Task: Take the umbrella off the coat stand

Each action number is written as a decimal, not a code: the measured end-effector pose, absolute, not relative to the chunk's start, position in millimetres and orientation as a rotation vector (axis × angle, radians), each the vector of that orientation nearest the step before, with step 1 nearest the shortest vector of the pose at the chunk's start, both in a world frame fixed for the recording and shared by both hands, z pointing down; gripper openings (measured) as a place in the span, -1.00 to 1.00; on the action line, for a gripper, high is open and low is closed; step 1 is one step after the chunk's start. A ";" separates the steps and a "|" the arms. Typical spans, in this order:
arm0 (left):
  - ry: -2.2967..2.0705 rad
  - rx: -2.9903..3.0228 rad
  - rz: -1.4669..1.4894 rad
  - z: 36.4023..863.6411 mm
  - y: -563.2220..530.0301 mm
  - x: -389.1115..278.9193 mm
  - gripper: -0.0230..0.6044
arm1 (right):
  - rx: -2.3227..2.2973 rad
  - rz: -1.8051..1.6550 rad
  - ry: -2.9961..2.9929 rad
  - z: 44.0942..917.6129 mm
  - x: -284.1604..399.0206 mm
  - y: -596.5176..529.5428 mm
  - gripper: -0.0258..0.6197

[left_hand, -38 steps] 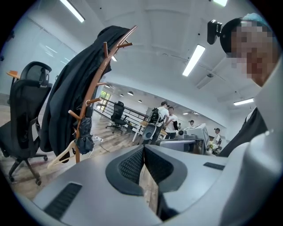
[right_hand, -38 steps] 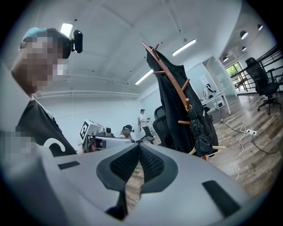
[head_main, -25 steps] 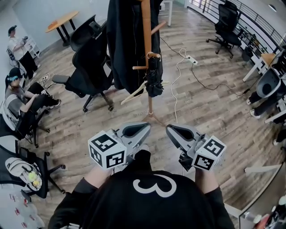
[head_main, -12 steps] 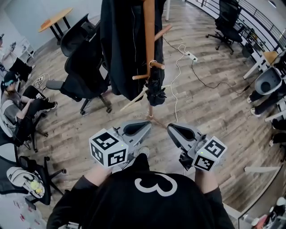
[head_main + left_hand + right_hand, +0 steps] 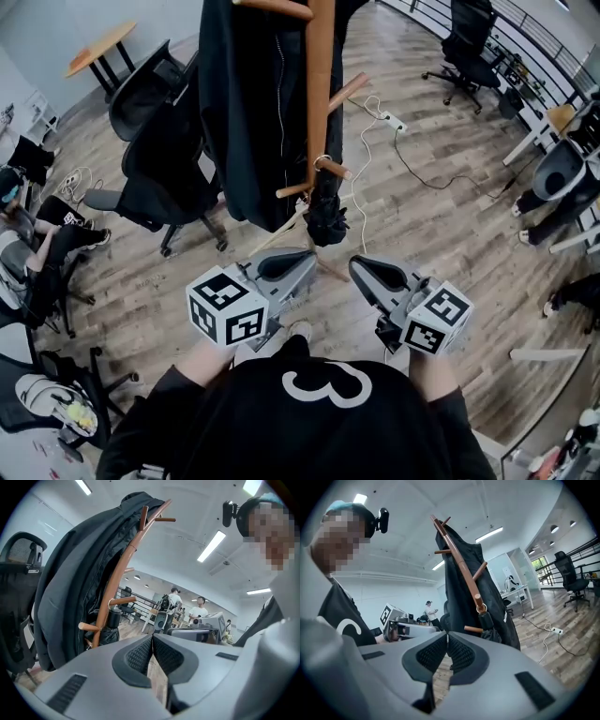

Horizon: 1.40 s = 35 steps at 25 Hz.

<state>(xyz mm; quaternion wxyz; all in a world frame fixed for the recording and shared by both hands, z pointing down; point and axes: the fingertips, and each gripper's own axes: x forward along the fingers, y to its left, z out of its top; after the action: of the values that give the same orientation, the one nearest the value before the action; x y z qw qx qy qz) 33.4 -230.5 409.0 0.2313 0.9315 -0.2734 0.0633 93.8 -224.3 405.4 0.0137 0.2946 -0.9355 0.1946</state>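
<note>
Floorboards (image 5: 441, 216) | umbrella (image 5: 325, 211) on coat stand (image 5: 320, 84) | left gripper (image 5: 309, 257), right gripper (image 5: 355, 265) closed, not touching

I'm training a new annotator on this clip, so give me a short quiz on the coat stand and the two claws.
1. True or false: the umbrella hangs folded from a peg of the coat stand, and neither claw touches it.
2. What hangs on the stand beside the umbrella?
A. a black coat
B. a red backpack
C. a white hat
3. Fill in the blank: the left claw and the right claw are both ____ with nothing between their pads.

Key: 1 true; 2 A; 3 shut.
</note>
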 end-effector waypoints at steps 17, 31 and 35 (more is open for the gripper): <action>-0.694 2.582 0.207 416.1 -300.7 13.1 -0.87 | 1.052 0.653 -2.934 409.5 86.8 -298.6 -0.55; -0.651 2.577 0.230 428.4 -338.3 0.0 -0.87 | 1.170 0.496 -2.853 425.9 77.7 -343.7 -0.28; -0.652 2.580 0.228 428.3 -343.5 -1.0 -0.87 | 1.183 0.409 -2.813 431.8 73.5 -355.4 -0.26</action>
<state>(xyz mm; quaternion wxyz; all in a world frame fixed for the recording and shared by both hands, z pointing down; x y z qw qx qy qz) -1.0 -343.5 428.3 0.2329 0.9394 -0.2375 0.0831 73.5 -355.4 431.8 0.0313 0.3839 -0.9132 0.1328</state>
